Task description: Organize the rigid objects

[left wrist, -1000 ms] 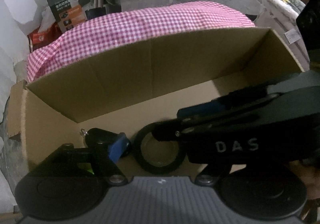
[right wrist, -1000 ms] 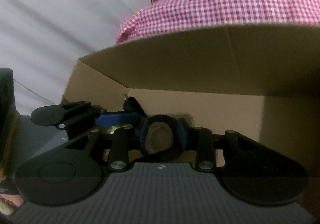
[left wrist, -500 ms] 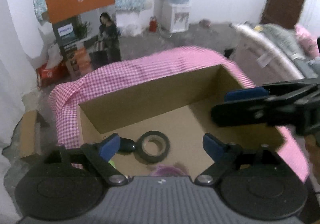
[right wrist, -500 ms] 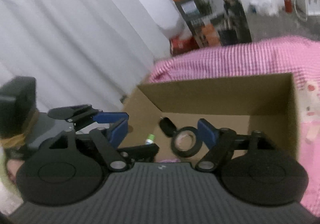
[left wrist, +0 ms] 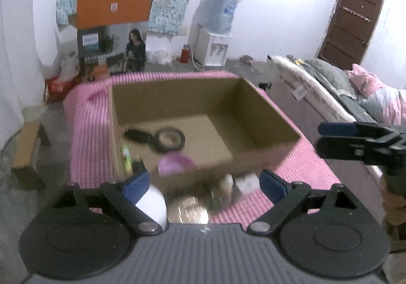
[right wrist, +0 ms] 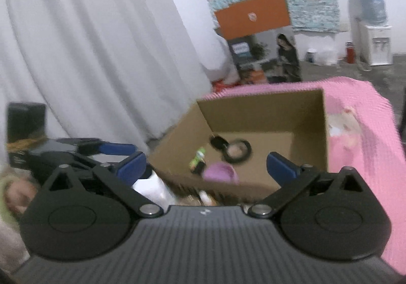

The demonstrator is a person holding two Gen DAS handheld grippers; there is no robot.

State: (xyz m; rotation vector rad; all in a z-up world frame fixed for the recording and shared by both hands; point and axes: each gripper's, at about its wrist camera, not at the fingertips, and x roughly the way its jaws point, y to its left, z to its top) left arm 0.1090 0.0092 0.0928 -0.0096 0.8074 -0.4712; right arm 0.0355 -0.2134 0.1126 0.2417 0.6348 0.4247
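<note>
An open cardboard box (left wrist: 269,116) (right wrist: 312,116) sits on a pink checked cloth. Inside lie a black tape roll (left wrist: 169,140) (right wrist: 238,151), a black key fob (left wrist: 135,135) (right wrist: 217,142), a green tube (left wrist: 126,157) (right wrist: 197,159) and a purple lid (left wrist: 176,163) (right wrist: 220,172). My left gripper (left wrist: 204,183) is open and empty, above and in front of the box. My right gripper (right wrist: 205,168) is open and empty too; it also shows at the right edge of the left wrist view (left wrist: 355,140).
Outside the box, near its front wall, lie a white rounded object (left wrist: 152,204), a gold round lid (left wrist: 189,211) and small bottles (left wrist: 225,182). A bed (left wrist: 342,86) stands to the right. A white curtain (right wrist: 88,43) hangs at the left.
Both grippers rose up and back out of the box. The right gripper opened and let go of the tape roll, which now lies on the box floor.
</note>
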